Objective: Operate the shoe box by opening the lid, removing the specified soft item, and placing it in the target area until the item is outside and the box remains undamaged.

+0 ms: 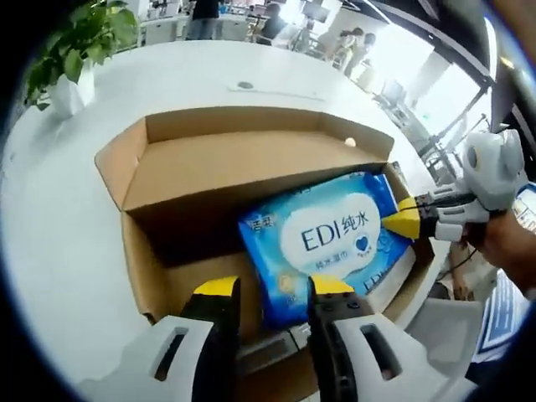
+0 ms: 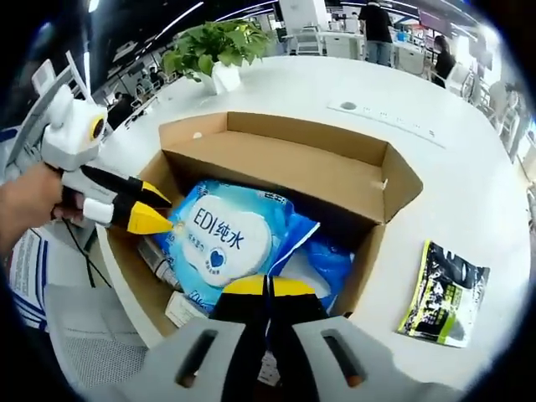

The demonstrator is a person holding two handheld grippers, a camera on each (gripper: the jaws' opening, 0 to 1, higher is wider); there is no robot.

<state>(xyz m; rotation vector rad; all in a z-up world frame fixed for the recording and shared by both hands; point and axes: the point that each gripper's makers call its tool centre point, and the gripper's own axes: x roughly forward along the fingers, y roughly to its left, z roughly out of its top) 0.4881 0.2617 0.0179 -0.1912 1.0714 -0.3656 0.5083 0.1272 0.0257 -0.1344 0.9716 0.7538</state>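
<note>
An open brown cardboard shoe box (image 1: 218, 163) (image 2: 310, 167) stands on a white table with its lid flap folded back. In it lies a blue soft pack of wet wipes (image 1: 331, 239) (image 2: 222, 239), printed "EDI", tilted up toward the box's near side. My left gripper (image 1: 274, 287) is open, and the pack's near corner shows between its yellow tips. In the right gripper view the left gripper (image 2: 151, 209) touches the pack's left edge. My right gripper (image 2: 268, 286) has its jaws together on the pack's edge. It enters the left gripper view as the right gripper (image 1: 404, 218), pinching the pack's right end.
A potted plant (image 2: 213, 46) (image 1: 75, 50) stands at the table's far side. A black and green packet (image 2: 444, 293) lies on the table (image 2: 469, 193) beside the box. Small items (image 2: 163, 264) lie under the pack. People and desks fill the background.
</note>
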